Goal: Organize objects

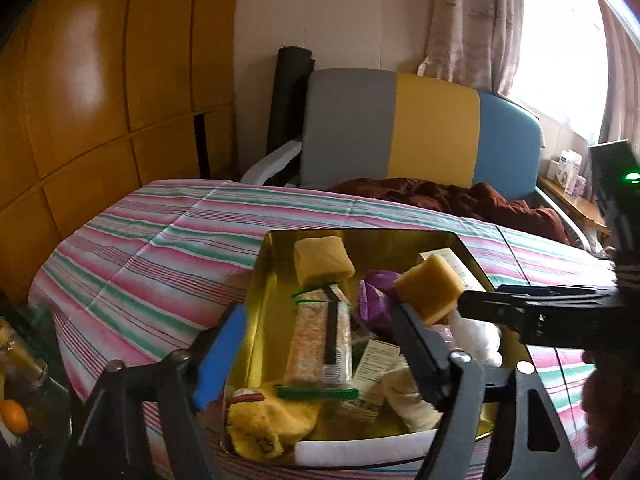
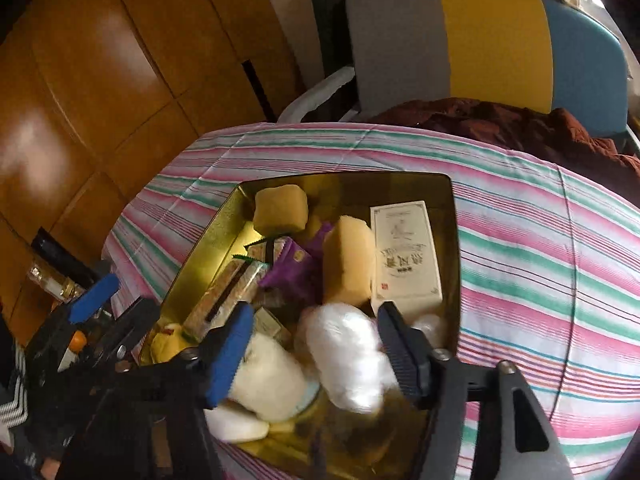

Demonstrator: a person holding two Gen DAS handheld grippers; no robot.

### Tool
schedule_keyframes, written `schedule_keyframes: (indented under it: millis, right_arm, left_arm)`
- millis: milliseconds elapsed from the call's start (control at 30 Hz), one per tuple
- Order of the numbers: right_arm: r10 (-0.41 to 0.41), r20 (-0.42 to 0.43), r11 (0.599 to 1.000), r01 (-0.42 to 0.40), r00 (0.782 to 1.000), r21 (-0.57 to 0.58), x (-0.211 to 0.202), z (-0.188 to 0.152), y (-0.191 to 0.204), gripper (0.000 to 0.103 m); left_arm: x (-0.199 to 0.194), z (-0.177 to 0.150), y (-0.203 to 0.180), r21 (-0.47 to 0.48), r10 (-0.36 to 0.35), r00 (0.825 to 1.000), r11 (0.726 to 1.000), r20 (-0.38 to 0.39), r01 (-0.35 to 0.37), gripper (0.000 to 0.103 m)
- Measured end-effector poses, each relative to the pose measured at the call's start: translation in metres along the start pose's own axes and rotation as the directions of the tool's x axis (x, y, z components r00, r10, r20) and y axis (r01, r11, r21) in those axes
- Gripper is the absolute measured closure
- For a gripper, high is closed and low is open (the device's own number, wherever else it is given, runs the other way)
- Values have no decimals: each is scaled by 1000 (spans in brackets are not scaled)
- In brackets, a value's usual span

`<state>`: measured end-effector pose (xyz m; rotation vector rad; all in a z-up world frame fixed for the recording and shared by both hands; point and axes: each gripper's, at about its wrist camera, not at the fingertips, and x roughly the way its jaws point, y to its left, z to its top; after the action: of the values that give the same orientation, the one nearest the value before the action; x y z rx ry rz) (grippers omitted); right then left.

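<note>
A gold metal tin (image 1: 360,235) (image 2: 340,178) lies on the striped bed, crowded with items. Inside are two yellow sponge blocks (image 1: 322,260) (image 2: 348,260), a purple wrapper (image 1: 374,296), a long snack packet (image 1: 320,340), a printed white box (image 2: 404,256) and a yellow sock (image 1: 264,420). My left gripper (image 1: 320,354) hangs open over the tin's near end, its pads wide of the snack packet. My right gripper (image 2: 316,354) is open too. A blurred white plastic-wrapped bundle (image 2: 344,356) sits loose between its fingers. One right finger (image 1: 520,308) reaches in beside the nearer sponge.
The tin rests on a pink, green and white striped bedcover (image 1: 160,248). A maroon blanket (image 1: 460,196) is bunched below the grey, yellow and blue headboard (image 1: 420,128). Wooden wardrobe doors (image 1: 100,100) stand to the left. A glass bottle (image 1: 24,360) and an orange fruit (image 1: 14,416) sit lower left.
</note>
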<state>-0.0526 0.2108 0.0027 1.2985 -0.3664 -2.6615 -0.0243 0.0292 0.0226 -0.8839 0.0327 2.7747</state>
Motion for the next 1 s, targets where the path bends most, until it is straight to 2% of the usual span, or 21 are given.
schedule_keyframes:
  millis: [133, 200, 300, 433, 667, 800, 1000]
  right_arm:
    - [-17, 14, 1000, 17, 1000, -20, -2, -3, 6, 37]
    - [-53, 33, 998, 54, 998, -26, -6, -8, 8, 37]
    - [-120, 83, 992, 123, 989, -34, -18, -18, 9, 37]
    - [-214, 147, 976, 218, 966, -8, -33, -31, 8, 37]
    - [-332, 187, 943, 333, 924, 28, -50, -51, 0, 37]
    - [-353, 183, 935, 353, 918, 30, -52, -65, -2, 37]
    - [-339, 167, 940, 340, 926, 20, -51, -80, -2, 37]
  left_arm:
    - [-1, 0, 6, -8, 19, 1000, 1000, 3, -19, 13]
    - [-1, 0, 9, -17, 25, 1000, 1000, 1, -25, 6]
    - [-2, -2, 9, -21, 31, 1000, 999, 3, -31, 0]
    - [-4, -4, 2, 5, 28, 1000, 1000, -10, -28, 0]
    - [-17, -12, -8, -12, -15, 1000, 1000, -23, 15, 0]
    - [-25, -14, -13, -37, 5, 1000, 999, -23, -6, 0]
    - [-29, -19, -21, -36, 52, 998, 998, -38, -53, 0]
